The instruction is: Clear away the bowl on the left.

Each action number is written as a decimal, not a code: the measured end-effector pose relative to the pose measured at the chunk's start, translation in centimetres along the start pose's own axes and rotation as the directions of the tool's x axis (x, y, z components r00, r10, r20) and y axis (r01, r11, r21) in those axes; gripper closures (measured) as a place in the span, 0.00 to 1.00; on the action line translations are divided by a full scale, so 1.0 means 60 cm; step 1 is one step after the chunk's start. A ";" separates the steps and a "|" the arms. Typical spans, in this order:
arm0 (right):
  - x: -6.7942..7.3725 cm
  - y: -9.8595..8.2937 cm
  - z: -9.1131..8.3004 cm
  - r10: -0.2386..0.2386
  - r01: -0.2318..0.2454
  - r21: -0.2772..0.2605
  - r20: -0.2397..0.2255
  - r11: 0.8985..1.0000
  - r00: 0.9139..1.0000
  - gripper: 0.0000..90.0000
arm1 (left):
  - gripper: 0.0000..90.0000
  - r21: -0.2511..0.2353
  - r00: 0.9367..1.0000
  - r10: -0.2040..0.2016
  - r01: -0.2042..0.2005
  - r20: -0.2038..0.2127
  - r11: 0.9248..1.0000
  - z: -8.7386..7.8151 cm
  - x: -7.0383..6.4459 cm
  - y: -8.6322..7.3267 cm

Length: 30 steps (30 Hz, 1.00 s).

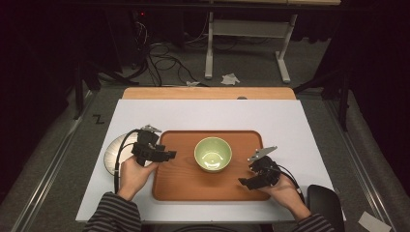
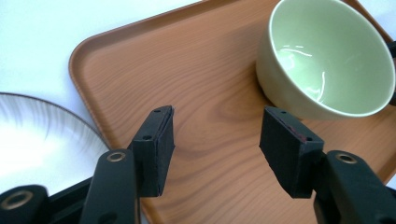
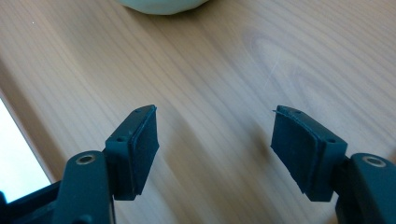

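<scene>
High view: pale green ceramic bowl (image 1: 212, 154) sits mid-way on the brown wooden tray (image 1: 181, 181), left tool (image 1: 170, 155) and right tool (image 1: 243, 181) flanking it on the white table (image 1: 203, 113).
Left gripper view: jaws apart, empty, over the tray; bowl just ahead, striped round plate (image 2: 39, 140) beside the tray.
Right gripper view: jaws apart, empty, above bare wood.

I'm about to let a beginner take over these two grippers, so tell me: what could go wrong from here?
1. The bowl stands loose on the tray; either open gripper, left or right, might knock or tip it while closing in.
2. The plate lies partly under the left hand, beside the tray; it could get bumped.
3. Lifting the tray unevenly might slide the bowl.
</scene>
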State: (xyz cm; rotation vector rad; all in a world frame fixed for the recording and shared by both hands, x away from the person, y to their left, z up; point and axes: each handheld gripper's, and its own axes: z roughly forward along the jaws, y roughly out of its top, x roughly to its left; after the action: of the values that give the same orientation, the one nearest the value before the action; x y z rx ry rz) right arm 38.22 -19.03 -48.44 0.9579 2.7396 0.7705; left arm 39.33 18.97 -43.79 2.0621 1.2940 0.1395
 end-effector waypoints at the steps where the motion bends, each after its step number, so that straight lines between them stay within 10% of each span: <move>1: 0.000 0.000 0.000 0.000 0.000 0.000 0.001 1.000 1.000 0.37 | 0.50 0.001 1.000 0.001 -0.001 -0.004 1.000 -0.001 0.001 -0.003; 30: 0.002 -0.001 -0.001 -0.010 0.010 0.002 0.000 1.000 1.000 0.37 | 0.50 0.041 0.997 0.075 -0.074 -0.009 0.996 0.014 -0.031 -0.042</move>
State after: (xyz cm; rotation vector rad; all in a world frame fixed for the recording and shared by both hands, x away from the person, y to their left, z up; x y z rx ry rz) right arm 38.09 -19.01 -48.40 0.9446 2.7435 0.7656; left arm 36.87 17.72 -45.45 2.1480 1.2360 0.1591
